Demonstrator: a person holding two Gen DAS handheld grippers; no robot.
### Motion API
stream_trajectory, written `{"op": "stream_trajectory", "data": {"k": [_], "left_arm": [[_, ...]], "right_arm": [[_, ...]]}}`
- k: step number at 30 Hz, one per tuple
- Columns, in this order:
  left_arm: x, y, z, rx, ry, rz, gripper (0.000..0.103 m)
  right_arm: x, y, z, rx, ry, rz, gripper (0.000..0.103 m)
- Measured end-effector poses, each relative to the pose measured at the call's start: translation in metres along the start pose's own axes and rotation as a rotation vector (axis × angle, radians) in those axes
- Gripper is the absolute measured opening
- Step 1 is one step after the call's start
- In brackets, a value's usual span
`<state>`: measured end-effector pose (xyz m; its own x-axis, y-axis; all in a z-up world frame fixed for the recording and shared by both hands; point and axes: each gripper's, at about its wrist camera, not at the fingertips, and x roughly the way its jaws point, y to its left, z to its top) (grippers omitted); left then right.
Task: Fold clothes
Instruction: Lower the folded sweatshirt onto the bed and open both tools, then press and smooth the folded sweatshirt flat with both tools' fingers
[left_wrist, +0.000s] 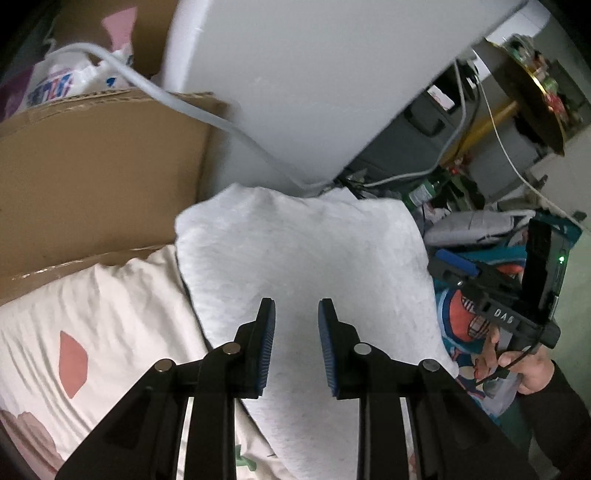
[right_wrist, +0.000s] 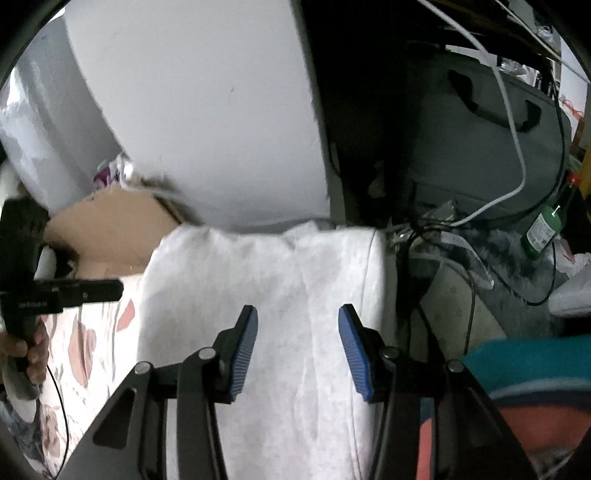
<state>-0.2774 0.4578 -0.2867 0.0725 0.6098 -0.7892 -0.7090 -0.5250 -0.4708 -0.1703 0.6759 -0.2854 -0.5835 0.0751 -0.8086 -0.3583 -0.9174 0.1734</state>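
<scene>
Left wrist view. The left gripper (left_wrist: 297, 343), black with blue ribbed pads, is seen with a narrow gap between its jaws; nothing is gripped. Beneath and beyond it, a folded white fleecy garment (left_wrist: 295, 258) is laid on a cream bedsheet with pink patches (left_wrist: 92, 325), reaching to the sheet's far edge. A brown cardboard box (left_wrist: 92, 166) is set along the sheet's left edge, and a grey cable (left_wrist: 207, 118) is run across it. A teal, orange and white printed cloth (left_wrist: 458, 317) is seen at the garment's right side. The right gripper's black body (left_wrist: 517, 295) is held there by a hand (left_wrist: 532, 373).

Right wrist view. The right gripper (right_wrist: 297, 350) is shown with jaws moderately parted and empty, above the same white garment (right_wrist: 258, 288). The left gripper's body (right_wrist: 44, 288) is held by a hand (right_wrist: 26, 350) at the left. A green glass bottle (right_wrist: 543, 229) and a white cable (right_wrist: 517, 147) are noted beyond the bed's right edge.
</scene>
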Motion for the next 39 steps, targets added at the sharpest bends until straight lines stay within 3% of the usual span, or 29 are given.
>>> {"op": "stream_trajectory", "data": {"k": [4,8,17,21,27,32,39], "left_arm": [[0.013,-0.003,-0.008,-0.023,0.016,-0.026,0.023],[0.03,-0.011,-0.016,0.015,0.058,-0.015,0.023],[0.067,0.003,-0.017,0.017,0.131,0.081,0.023],[0.063,0.008,-0.014,0.006,0.113,0.105,0.023],[0.046,-0.002,-0.028,0.041,0.099,0.099,0.023],[0.037,-0.011,-0.047,0.026,0.074,0.062,0.023],[0.034,-0.03,-0.072,0.047,0.079,0.012,0.023]], "right_arm": [[0.009,-0.004,-0.019,0.012,0.055,0.012,0.042],[0.024,-0.006,-0.041,-0.04,0.151,-0.027,0.02],[0.06,-0.022,-0.044,-0.029,0.194,-0.119,0.001],[0.068,-0.029,-0.037,0.013,0.197,-0.118,0.0],[0.04,-0.014,-0.043,-0.041,0.162,-0.119,0.005],[0.015,-0.003,-0.062,-0.088,0.148,-0.067,0.007],[0.003,0.0,-0.1,-0.139,0.162,-0.091,0.009]]}}
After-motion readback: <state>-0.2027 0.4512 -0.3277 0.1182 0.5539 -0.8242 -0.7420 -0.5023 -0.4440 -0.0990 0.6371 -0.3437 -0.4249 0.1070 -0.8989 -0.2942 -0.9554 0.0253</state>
